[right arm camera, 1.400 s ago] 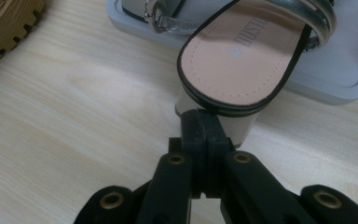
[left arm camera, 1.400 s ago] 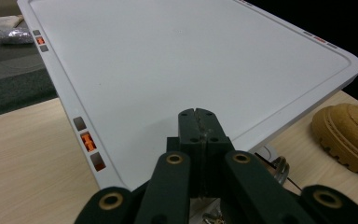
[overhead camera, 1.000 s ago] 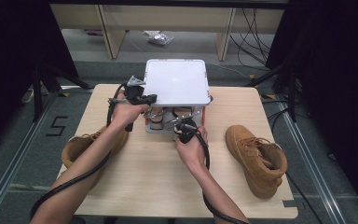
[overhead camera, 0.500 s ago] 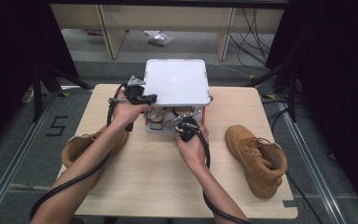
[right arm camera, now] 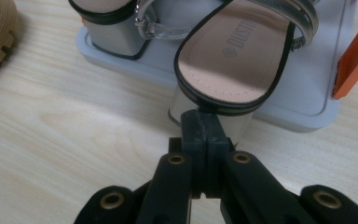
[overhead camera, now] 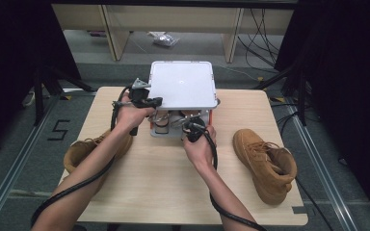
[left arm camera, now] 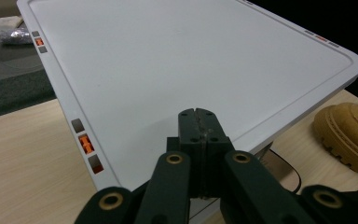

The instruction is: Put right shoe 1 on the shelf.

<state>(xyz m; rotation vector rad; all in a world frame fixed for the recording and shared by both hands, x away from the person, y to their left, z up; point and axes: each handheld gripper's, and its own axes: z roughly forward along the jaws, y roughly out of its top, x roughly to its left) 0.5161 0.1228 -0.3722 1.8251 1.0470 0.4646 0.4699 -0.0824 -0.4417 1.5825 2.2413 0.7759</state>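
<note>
On the left, a tan boot (overhead camera: 84, 149) lies partly under the forearm. The left gripper (left arm camera: 198, 122), jaws pressed together and empty, hovers over the white lid (left arm camera: 177, 70) of the shoe rack. The right gripper (right arm camera: 200, 125), also closed, seems to touch the block heel of a sandal (right arm camera: 235, 56) on the grey tray (right arm camera: 303, 105). Another boot (overhead camera: 265, 161) lies far right.

This looks like a lab or recording room set up for tests. A plain wooden table (overhead camera: 173, 192) stands on grey carpet (overhead camera: 9, 144) between metal floor rails (overhead camera: 318, 163), with a taped number five (overhead camera: 58, 130) on the floor beside it. Dark curtains (overhead camera: 347, 72) close both sides, loose cables (overhead camera: 260, 24) lie on the floor behind, and bare desk frames (overhead camera: 115, 29) stand at the back.
</note>
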